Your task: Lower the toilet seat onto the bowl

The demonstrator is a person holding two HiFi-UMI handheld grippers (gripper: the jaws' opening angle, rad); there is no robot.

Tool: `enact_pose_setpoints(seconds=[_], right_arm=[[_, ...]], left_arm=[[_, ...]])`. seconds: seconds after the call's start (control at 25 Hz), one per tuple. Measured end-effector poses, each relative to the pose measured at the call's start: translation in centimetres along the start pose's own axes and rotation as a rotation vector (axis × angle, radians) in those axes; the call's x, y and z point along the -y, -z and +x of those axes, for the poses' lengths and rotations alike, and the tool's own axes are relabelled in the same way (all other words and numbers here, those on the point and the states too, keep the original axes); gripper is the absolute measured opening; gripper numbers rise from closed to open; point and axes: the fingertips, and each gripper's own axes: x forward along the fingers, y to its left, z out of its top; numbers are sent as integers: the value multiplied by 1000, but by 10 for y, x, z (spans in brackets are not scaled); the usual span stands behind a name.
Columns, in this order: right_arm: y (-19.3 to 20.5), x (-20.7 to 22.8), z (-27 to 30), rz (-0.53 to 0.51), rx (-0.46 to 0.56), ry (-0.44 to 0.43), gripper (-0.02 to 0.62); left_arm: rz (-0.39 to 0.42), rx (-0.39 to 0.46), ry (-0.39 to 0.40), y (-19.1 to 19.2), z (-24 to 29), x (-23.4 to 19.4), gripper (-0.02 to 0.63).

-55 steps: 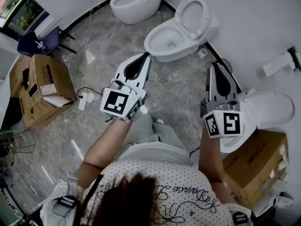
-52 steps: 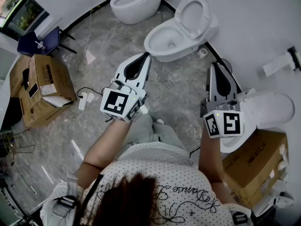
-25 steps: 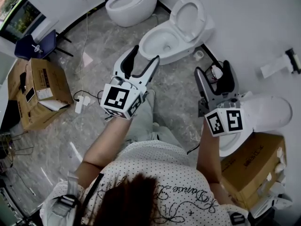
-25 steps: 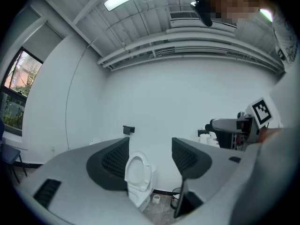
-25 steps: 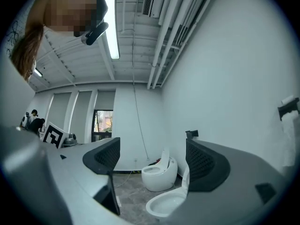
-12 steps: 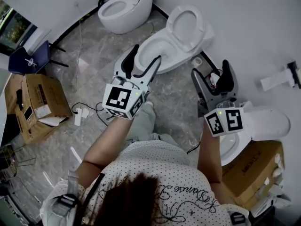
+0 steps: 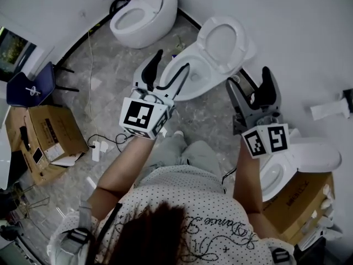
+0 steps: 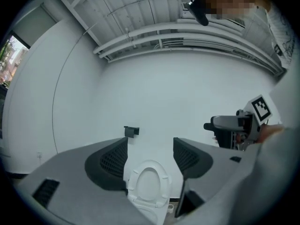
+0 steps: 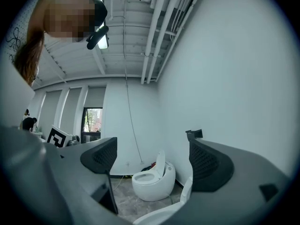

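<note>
The white toilet stands against the wall with its seat raised upright. My left gripper hovers over the near rim of the bowl, jaws wide open and empty. In the left gripper view the upright seat shows between the open left gripper, still at a distance. My right gripper is to the right of the bowl, open, holding nothing. The right gripper looks along the wall; the seat's edge shows low by its right finger.
A round toilet stands at the far left corner, also visible as the round toilet. Another toilet is close at my right, over a cardboard box. A second box, a blue chair and floor cables lie left.
Both grippers went from shut to wide open. The person stepped toward the middle toilet, so both grippers now sit closer to it, the left one over the bowl's rim.
</note>
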Motion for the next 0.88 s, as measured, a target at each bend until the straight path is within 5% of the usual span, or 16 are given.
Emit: enact_pose_setpoints(seconds=[0.28,0.88], right_arm=[[11,41,35,9,-27,28,465],[5,159,155,-5,-29,-114,456]], left_arm=[[-33,-32,2,21,46,-20,288],[-31,-5,-146,18,185,-69,288]])
